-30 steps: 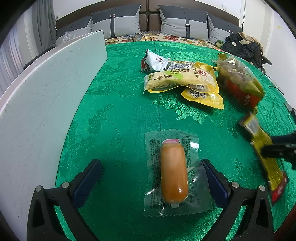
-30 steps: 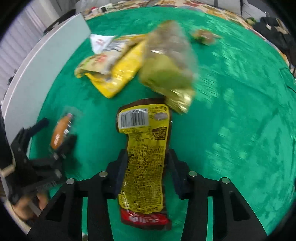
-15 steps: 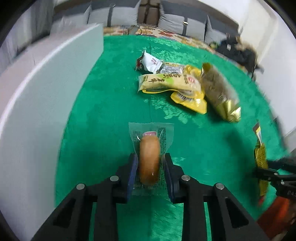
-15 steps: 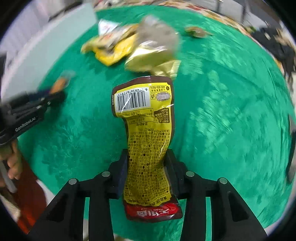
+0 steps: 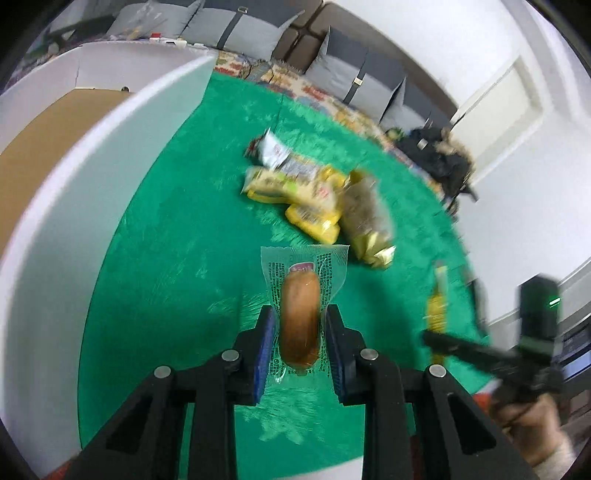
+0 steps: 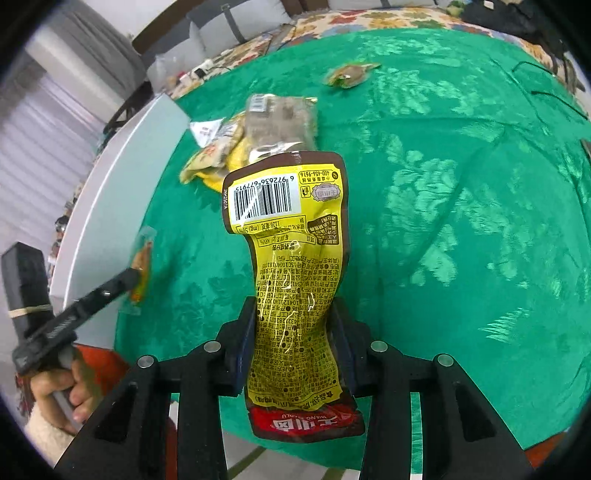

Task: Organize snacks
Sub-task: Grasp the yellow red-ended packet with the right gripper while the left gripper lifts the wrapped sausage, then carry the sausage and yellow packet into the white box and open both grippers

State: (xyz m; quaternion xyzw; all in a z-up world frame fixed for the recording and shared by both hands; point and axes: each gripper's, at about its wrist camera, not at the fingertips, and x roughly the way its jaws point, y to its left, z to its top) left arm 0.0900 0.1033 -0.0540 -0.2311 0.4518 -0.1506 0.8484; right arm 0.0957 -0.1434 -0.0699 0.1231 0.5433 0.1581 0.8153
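Note:
My left gripper [image 5: 298,325] is shut on a clear-wrapped brown bread roll [image 5: 300,321], held above the green tablecloth [image 5: 177,258]. My right gripper [image 6: 293,332] is shut on a long yellow and brown snack pouch [image 6: 291,266] with its barcode end up, also lifted off the cloth. In the left wrist view the right gripper [image 5: 439,328] shows blurred at the right with the pouch. In the right wrist view the left gripper [image 6: 138,275] shows at the left with the roll [image 6: 142,266]. A pile of snack packs [image 5: 317,199] lies further back on the cloth.
A white box wall [image 5: 74,221] with a brown cardboard inside [image 5: 40,133] stands along the left. A small green-brown packet [image 6: 349,75] lies alone at the far side. Grey cushions [image 5: 243,26] and a dark bag [image 5: 439,155] sit beyond the cloth. A hand [image 6: 70,391] holds the left gripper.
My left gripper has shut on the bread roll and lifted it off the cloth. My right gripper has moved with the yellow pouch away from the snack pile.

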